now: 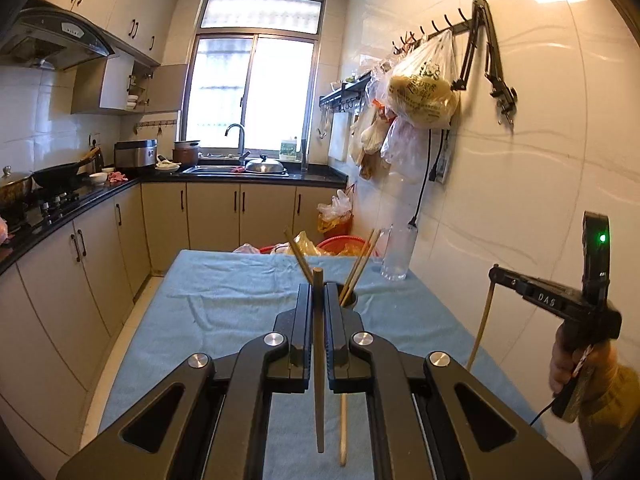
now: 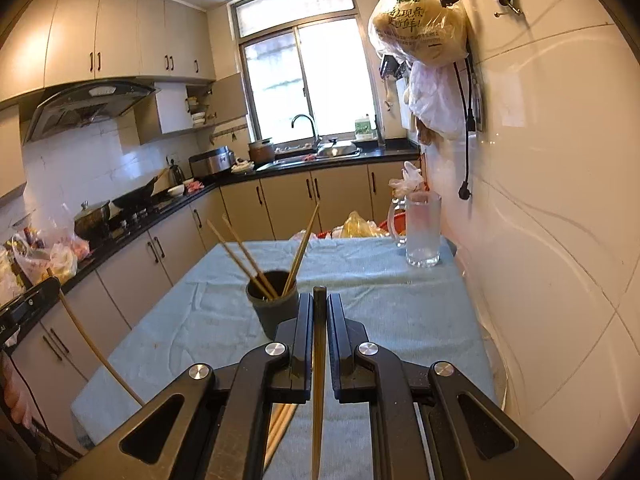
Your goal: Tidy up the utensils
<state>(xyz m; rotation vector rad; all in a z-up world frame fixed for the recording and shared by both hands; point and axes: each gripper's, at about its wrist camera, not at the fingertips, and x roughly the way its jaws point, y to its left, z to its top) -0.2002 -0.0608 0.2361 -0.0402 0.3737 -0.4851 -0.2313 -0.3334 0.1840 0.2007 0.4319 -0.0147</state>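
Observation:
My left gripper [image 1: 318,286] is shut on a brown chopstick [image 1: 319,360] that stands nearly upright between its pads, above the blue cloth. Behind its right finger a dark cup [image 1: 349,299] is partly hidden, with chopsticks leaning out of it. My right gripper [image 2: 319,298] is shut on another chopstick [image 2: 318,380], just right of and nearer than the dark cup [image 2: 269,304], which holds several chopsticks. Each view catches the other tool: the right gripper [image 1: 495,271] with its stick hanging down, and the left gripper [image 2: 46,282] at the left edge.
The table under the blue cloth [image 2: 380,304] stands against a tiled wall on the right. A glass mug [image 2: 423,232] sits at its far right corner. Loose chopsticks [image 2: 280,420] lie on the cloth below my right gripper. Red baskets and bags sit beyond the far edge.

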